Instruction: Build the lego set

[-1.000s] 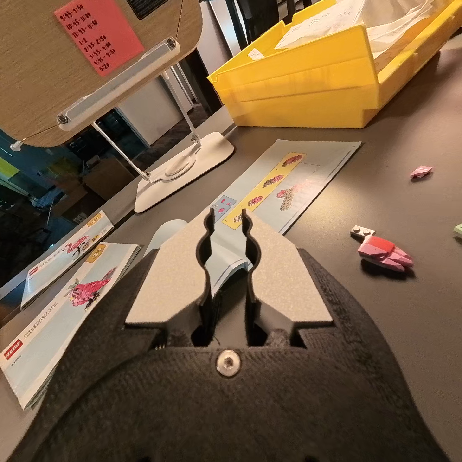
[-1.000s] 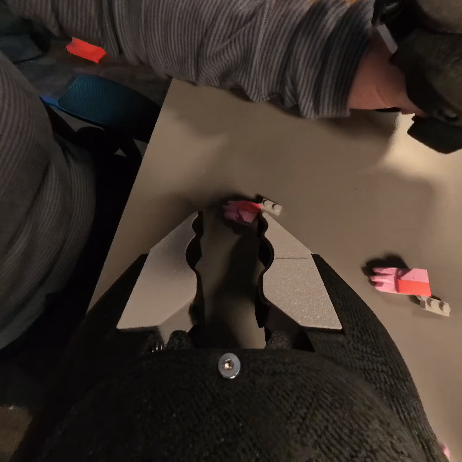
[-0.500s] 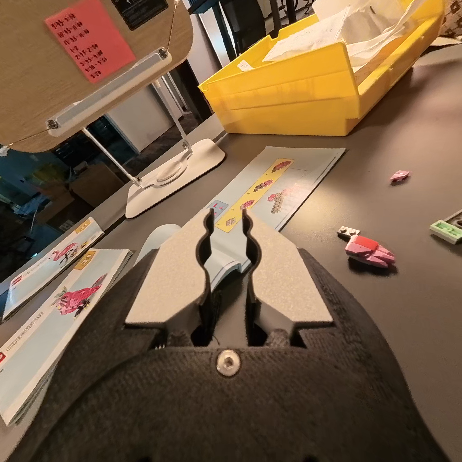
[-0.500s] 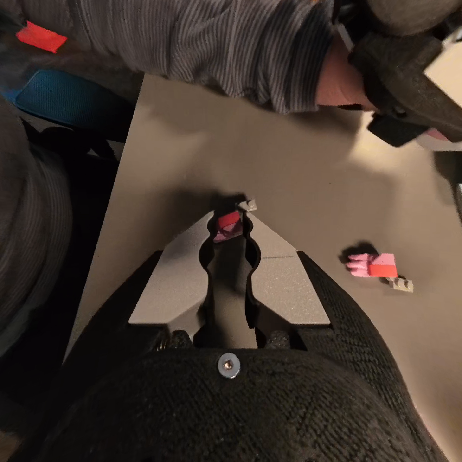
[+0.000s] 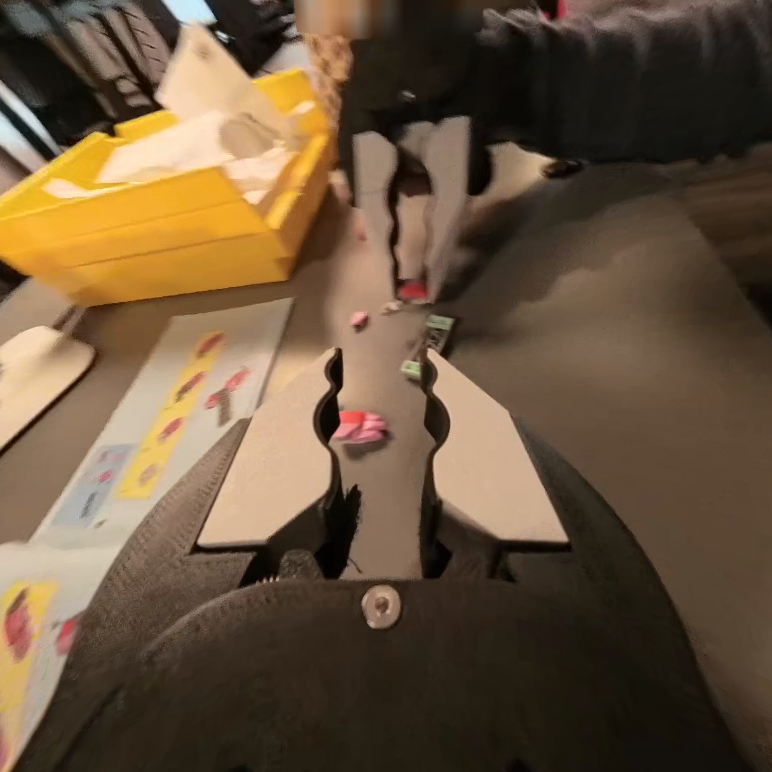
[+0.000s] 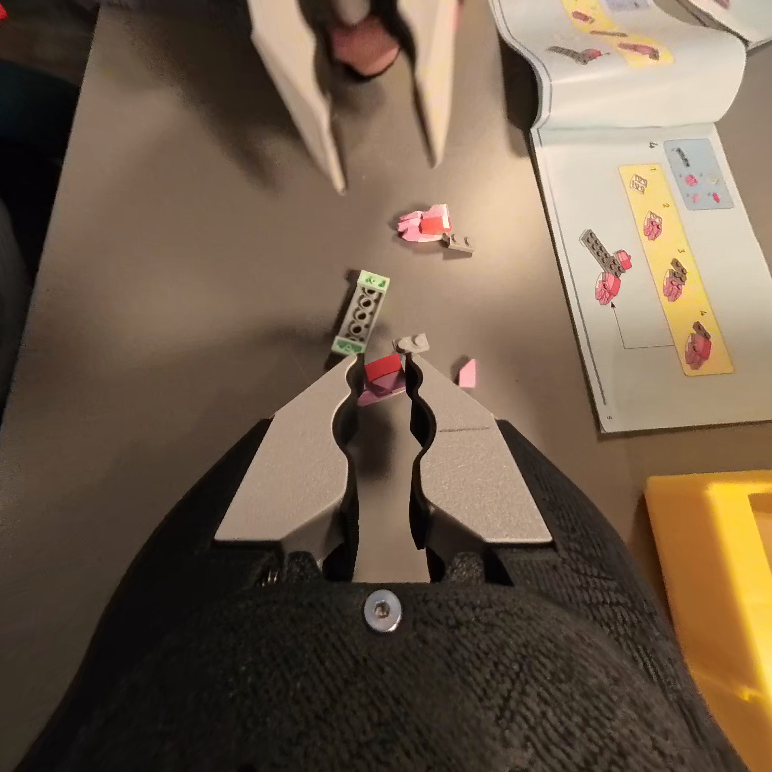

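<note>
**Two grippers, one brick cluster pinched**

Two grippers meet over a dark table [image 6: 167, 250]. R gripper [image 6: 382, 367] pinches a red-and-pink brick cluster [image 6: 382, 374], pads pressing both sides, grey plate at its tip. L gripper [image 5: 381, 363] is spread, nothing between the pads; a second red-and-pink cluster [image 6: 424, 223] lies on the table below it. Grey-green beam [image 6: 361, 313] at 11 o'clock of R's tips, instruction booklet [image 6: 651, 271] at 2, yellow bin [image 6: 710, 585] at 4.

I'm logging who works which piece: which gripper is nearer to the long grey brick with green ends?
Right. The right gripper, shut on a red and pink piece, has one fingertip almost at the brick's near green end. The left gripper, open, hovers well beyond its far end.
</note>
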`<state>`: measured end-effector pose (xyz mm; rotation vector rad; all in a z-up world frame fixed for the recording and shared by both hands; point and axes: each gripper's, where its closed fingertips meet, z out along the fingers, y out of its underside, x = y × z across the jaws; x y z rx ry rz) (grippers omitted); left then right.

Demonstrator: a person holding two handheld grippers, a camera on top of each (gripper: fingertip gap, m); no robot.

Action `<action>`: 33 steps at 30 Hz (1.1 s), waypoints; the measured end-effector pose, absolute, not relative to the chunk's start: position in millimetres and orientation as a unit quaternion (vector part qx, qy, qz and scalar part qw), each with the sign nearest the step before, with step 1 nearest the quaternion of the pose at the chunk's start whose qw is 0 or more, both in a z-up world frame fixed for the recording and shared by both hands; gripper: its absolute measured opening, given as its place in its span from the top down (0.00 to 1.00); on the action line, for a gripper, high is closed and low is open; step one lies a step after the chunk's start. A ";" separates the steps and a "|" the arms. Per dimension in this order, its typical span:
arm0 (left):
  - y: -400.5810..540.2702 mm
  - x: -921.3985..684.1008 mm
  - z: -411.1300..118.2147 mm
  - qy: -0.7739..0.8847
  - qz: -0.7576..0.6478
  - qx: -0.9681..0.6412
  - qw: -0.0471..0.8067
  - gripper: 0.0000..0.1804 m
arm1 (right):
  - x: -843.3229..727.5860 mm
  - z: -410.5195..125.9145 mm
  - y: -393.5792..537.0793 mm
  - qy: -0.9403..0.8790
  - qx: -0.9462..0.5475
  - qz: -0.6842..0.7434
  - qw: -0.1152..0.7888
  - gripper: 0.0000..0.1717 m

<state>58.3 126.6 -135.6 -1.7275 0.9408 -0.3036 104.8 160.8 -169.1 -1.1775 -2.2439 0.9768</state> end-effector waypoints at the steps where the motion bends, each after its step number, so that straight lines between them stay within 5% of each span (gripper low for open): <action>1: 123.9 66.1 -142.4 0.413 -0.126 -0.730 0.529 0.80 | 105.2 -169.1 162.0 -0.809 -0.420 0.356 0.208 0.90; 19: 129.8 83.9 -179.7 0.429 -0.103 -0.791 0.425 0.80 | 112.3 -181.5 158.5 -0.832 -0.402 0.353 0.149 0.90; 25: 126.0 87.6 -185.6 0.390 -0.172 -0.823 0.376 0.89 | 116.1 -175.0 162.8 -0.819 -0.419 0.354 0.167 0.79; 33: 130.0 79.9 -169.8 0.529 0.075 -0.681 0.500 0.92 | 106.9 -158.8 145.1 -0.754 -0.477 0.404 0.202 0.78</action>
